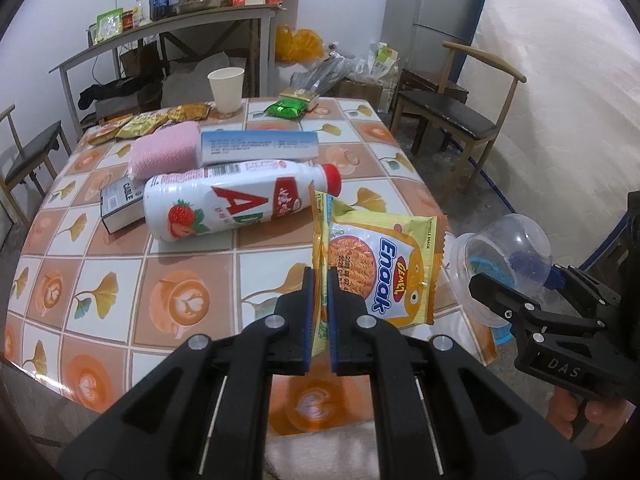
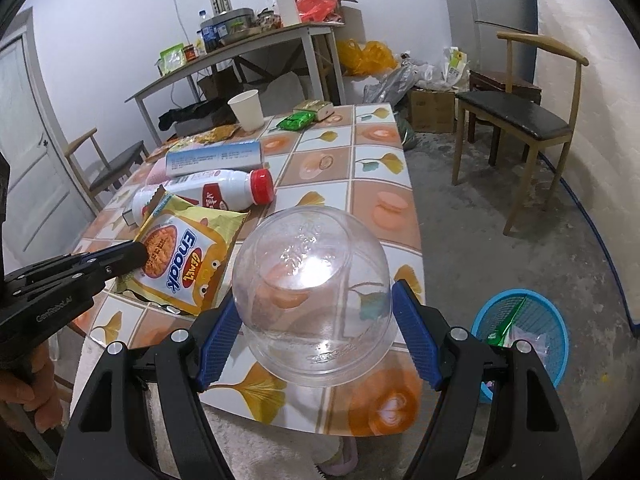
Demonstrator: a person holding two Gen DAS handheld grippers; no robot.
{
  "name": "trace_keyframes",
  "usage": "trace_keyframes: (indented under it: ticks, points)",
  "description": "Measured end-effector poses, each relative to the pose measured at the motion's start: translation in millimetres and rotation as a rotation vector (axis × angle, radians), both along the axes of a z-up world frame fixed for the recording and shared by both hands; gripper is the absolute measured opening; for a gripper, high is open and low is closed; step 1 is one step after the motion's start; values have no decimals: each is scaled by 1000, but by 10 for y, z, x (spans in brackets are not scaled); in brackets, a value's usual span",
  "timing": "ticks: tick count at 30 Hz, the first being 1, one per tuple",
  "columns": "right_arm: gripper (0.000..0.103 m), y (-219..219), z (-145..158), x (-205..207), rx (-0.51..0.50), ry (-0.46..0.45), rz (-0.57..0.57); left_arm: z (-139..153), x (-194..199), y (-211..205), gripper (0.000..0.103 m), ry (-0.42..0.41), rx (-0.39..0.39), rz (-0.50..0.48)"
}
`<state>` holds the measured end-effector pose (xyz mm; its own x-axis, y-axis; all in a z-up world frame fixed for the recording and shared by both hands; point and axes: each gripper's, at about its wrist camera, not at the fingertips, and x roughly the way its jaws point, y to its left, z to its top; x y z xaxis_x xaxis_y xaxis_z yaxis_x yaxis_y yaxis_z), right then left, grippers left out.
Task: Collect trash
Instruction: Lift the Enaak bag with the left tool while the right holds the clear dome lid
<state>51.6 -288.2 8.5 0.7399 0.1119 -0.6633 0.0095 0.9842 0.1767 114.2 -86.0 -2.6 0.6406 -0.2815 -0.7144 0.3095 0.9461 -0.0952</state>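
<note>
Left gripper (image 1: 320,280) clamped on edge of noodle packet (image 1: 384,268), packet lifted above table (image 1: 120,280), hanging ahead of jaws. Right gripper (image 2: 316,320) wide, blue pads squeezing sides of clear plastic bowl (image 2: 312,280), bowl upside down, held over table edge. Bin (image 2: 524,332) on floor, right of right gripper. Milk bottle (image 1: 240,200) lies on table beyond packet.

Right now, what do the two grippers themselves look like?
Both are black plastic handheld frames with silver rivets and blue ribbed pads. The left gripper reads "GenRobot.AI" on its side; the right gripper carries "DAS" lettering. No cables or sleeves are visible.
</note>
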Motion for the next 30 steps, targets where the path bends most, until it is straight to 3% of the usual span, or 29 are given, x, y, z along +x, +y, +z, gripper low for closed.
trace_keyframes:
  ticks: [22, 30]
  points:
    - [72, -521, 126, -195, 22, -38, -86, 238, -26, -492, 5, -62, 15, -84]
    - [72, -1218, 168, -461, 61, -44, -257, 358, 30, -908, 5, -63, -21, -196]
